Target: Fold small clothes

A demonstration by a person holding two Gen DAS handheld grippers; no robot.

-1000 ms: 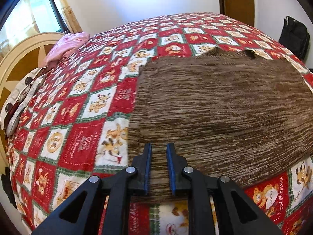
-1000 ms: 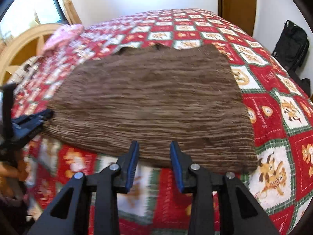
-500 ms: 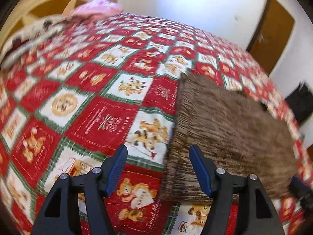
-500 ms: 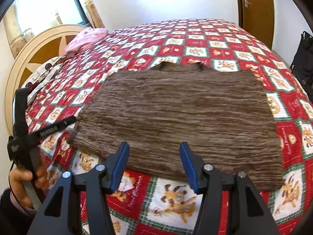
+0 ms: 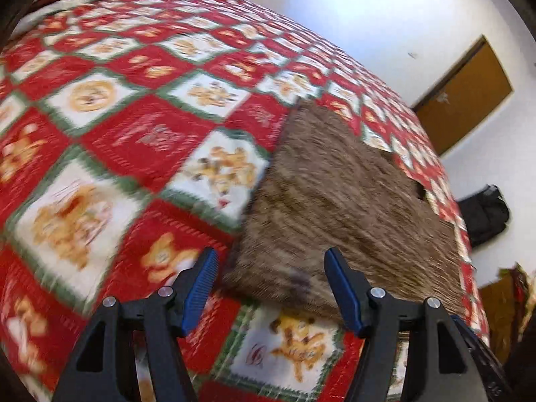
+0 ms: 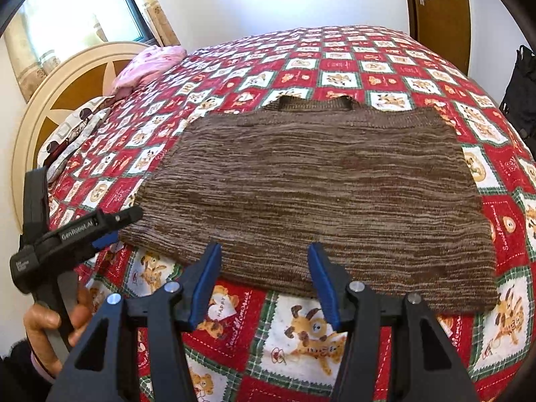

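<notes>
A brown striped knitted garment (image 6: 311,187) lies flat on the bed, folded into a wide rectangle with its collar at the far edge. It also shows in the blurred left wrist view (image 5: 338,207). My left gripper (image 5: 271,288) is open and empty, its jaws either side of the garment's near left corner. It shows from the side in the right wrist view (image 6: 114,227), at that same corner. My right gripper (image 6: 264,281) is open and empty, just above the garment's near edge at its middle.
The bed has a red, white and green checked quilt (image 6: 301,335) with bear pictures. A pink cloth (image 6: 147,67) and a pillow (image 6: 73,134) lie by the round headboard (image 6: 50,100). A black bag (image 6: 522,90) stands right, by a wooden door (image 6: 435,10).
Both grippers opened wide. The left gripper let go of the garment's near edge and swung left to its near left corner. The right gripper drew back a little.
</notes>
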